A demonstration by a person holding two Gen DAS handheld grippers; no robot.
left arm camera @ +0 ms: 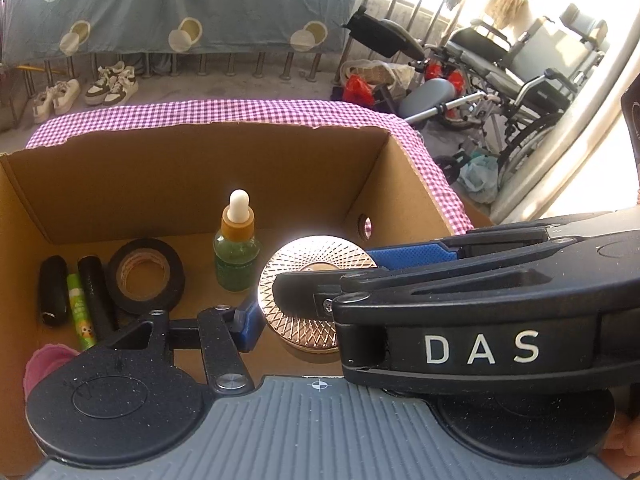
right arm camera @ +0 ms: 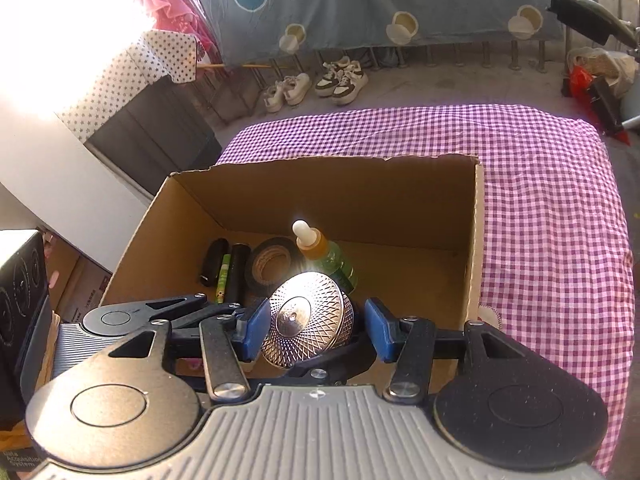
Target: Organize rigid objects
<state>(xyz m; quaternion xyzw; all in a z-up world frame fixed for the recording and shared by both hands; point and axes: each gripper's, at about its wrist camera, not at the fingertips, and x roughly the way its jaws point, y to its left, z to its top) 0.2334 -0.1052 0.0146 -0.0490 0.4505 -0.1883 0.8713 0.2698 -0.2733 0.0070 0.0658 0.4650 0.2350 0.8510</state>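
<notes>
**Mia:** Where is the round metal tin (right arm camera: 308,320)?

**Ben:** Over the cardboard box (right arm camera: 320,160), tilted, with both claws around it. The box stands on the bench, on a pink checked cloth (right arm camera: 540,200).

**Mia:** Is the left claw (left arm camera: 320,320) gripping it?

**Ben:** Yes, it is clamped on the tin. One blue pad (left arm camera: 248,322) presses on the rim. Its other finger is hidden behind the right claw, which crosses in front.

**Mia:** And the right claw (right arm camera: 316,330)?

**Ben:** One pad touches the tin's edge. The other sits just beside it, with a dark sliver between. I cannot tell if it squeezes.

**Mia:** What else is in the box?

**Ben:** A green dropper bottle (left arm camera: 236,252) stands upright. Beside it lies a roll of black tape (left arm camera: 146,276). Then come two black tubes with a small green tube (left arm camera: 80,308) between them. The sun glares off the tin, so its top edge is washed out. A pink thing (left arm camera: 44,364) peeks out behind the left claw. It is mostly hidden, so I cannot say what it is.
</notes>
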